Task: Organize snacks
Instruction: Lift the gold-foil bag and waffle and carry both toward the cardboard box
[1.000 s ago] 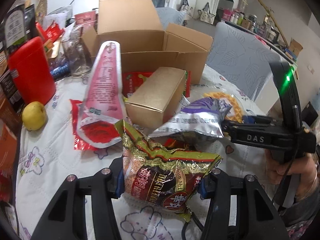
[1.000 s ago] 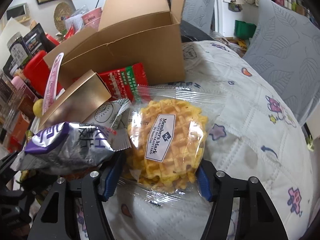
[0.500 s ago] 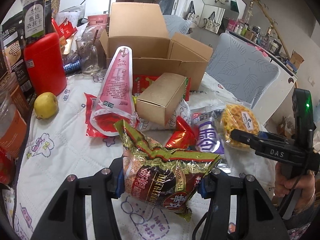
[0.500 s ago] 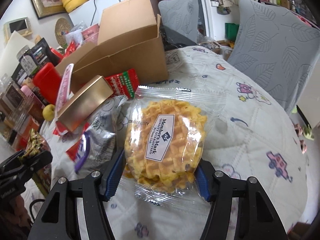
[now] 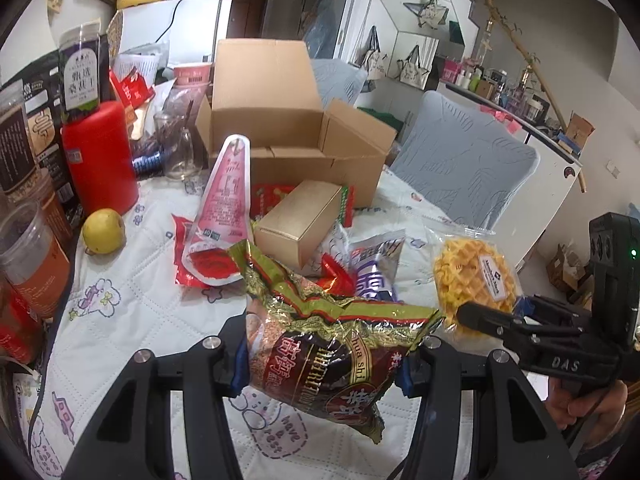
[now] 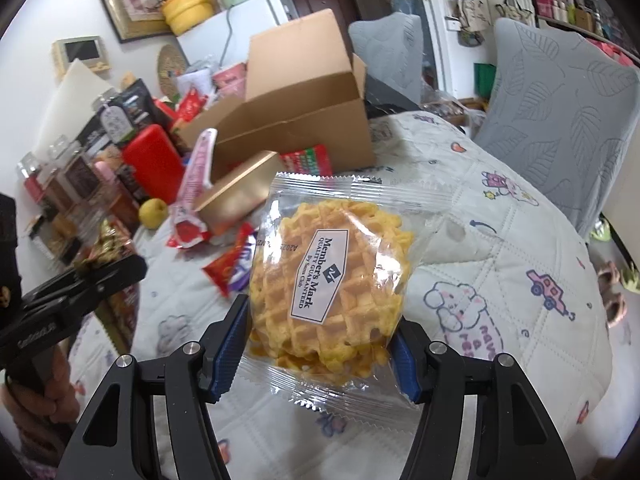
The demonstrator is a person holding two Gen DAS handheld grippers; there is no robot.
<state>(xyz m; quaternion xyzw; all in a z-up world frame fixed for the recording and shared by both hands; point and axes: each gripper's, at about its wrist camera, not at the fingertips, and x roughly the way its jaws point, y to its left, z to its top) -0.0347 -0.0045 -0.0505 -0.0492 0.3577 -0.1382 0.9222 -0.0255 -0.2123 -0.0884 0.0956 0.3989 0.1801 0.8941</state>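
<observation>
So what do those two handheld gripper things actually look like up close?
Both are matte black frames with silver bolt heads. The left gripper and right gripper carry ribbed blue pads inside their fingers. Seen side-on, the right one has a pistol-style handle, white "DAS" lettering and a small green light.

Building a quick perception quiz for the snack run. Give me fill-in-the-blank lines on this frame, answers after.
1. The left gripper is shut on a gold and ____ snack bag.
2. The right gripper holds a clear pack containing a ____.
3. The cardboard box behind the snack pile has its flaps ____.
4. A yellow ____ lies on the tablecloth by the red canister.

Missing words: maroon; waffle; open; fruit
</observation>
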